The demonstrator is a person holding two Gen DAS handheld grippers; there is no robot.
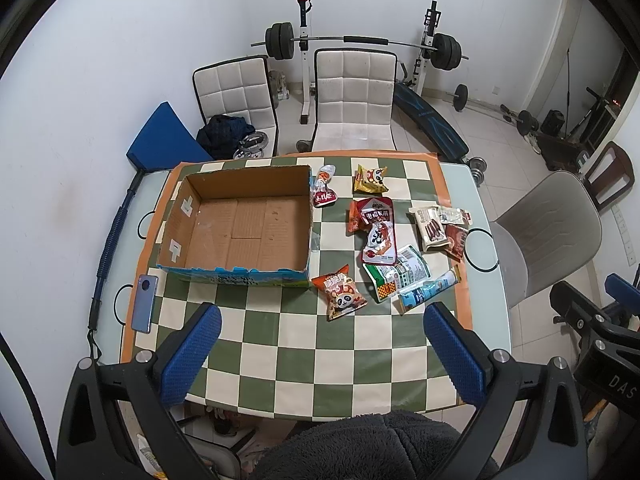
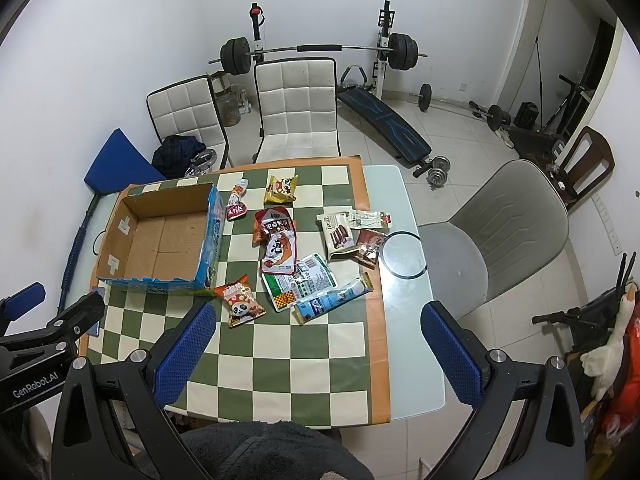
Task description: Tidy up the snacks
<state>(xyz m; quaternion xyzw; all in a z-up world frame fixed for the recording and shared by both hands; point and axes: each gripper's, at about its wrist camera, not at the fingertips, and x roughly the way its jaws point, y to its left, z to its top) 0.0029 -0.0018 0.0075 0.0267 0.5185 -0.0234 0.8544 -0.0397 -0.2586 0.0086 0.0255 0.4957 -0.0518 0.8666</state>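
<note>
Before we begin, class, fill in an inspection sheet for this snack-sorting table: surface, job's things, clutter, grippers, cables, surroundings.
Surface: table under a green-and-cream checkered cloth.
Job's things: cardboard box, nothing in it; snack packets scattered to its right, one panda packet nearest.
Clutter: phone at the left edge.
Grippers: left hand-held gripper and right hand-held gripper both open, holding nothing, above the near edge.
Cables: nothing seen.
Surroundings: chairs, barbell rack, grey chair on the right.

Snack packets (image 1: 378, 236) lie scattered beside empty cardboard box (image 1: 244, 224).
</note>
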